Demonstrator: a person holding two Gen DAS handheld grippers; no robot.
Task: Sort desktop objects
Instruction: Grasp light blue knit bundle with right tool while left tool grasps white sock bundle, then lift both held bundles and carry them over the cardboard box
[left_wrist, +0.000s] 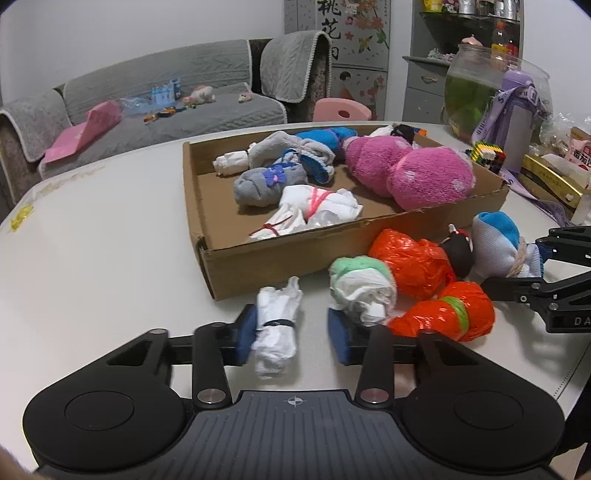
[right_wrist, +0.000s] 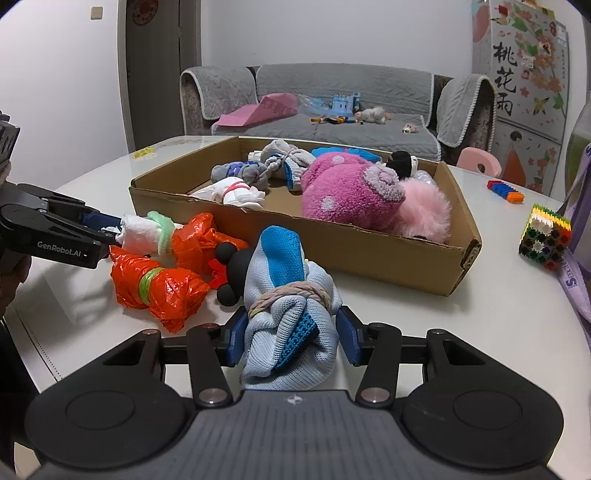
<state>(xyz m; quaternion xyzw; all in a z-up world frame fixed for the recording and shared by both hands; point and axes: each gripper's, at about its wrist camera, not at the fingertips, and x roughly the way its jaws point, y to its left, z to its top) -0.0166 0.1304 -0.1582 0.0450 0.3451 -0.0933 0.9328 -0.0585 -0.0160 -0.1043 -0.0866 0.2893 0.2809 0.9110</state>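
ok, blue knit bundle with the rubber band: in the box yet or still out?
Out. The blue knit bundle lies on the white table, in front of the cardboard box, between the right claw's pads.

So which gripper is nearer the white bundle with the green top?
Left. The left gripper has its jaws right beside the green-topped bundle; the right gripper clamps the blue-and-grey sock bundle, with the orange bundles lying between.

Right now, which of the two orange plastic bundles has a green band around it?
The orange plastic bundle nearer the grippers has a green band round its middle. The other orange bundle, closer to the cardboard box, has none.
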